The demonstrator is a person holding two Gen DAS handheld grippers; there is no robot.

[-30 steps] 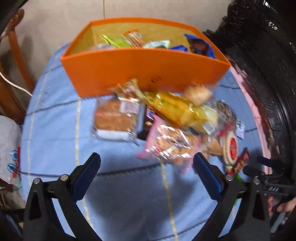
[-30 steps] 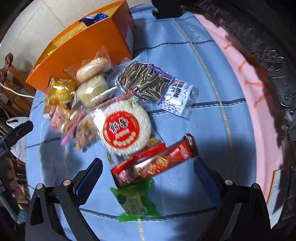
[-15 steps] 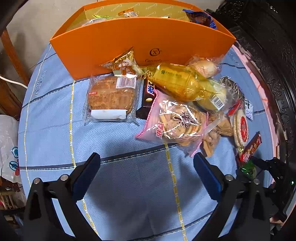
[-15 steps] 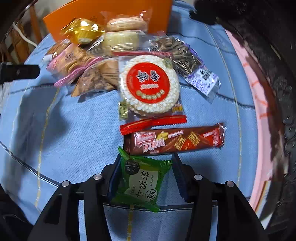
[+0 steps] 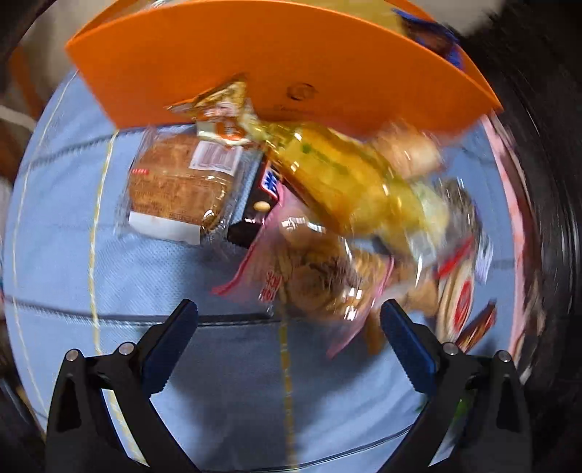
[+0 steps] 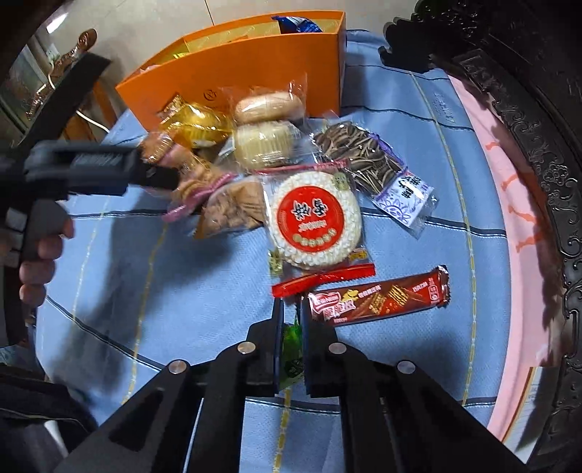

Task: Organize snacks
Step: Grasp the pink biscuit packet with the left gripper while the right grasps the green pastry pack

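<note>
Right hand-held gripper [image 6: 291, 320] clamped on a small green snack packet [image 6: 292, 345], jaws having just closed around it; packet pinched by its middle, lifted clear of the blue checked cloth of the desk [image 6: 163, 291], probably for carrying to the box. Left hand-held gripper [image 5: 289, 316] spread wide and empty, angled steeply down over a pink-edged bag of biscuits [image 5: 316, 276], apparently lining up to straddle it. In the right wrist view, same left tool coming in from the left edge, a hand [image 6: 40, 251] wrapped round its handle.

Loose snacks heaped against the near wall of an orange box [image 6: 247, 76], likely tipped out there for sorting: wrapped bread slab [image 5: 178, 185], yellow packet [image 5: 338, 182], round rice cracker with a red label [image 6: 314, 218], bag of sunflower seeds [image 6: 358, 156], two pale round cakes [image 6: 265, 127], thin red stick [image 6: 323, 280], brown wafer bar [image 6: 378, 300] just beside the held packet.

Inside the box: a blue wrapper [image 6: 296, 23] at the far end, yellowish lining, something gold-coloured further left; rest hidden behind the wall. Left wrist view heavily blurred.
</note>
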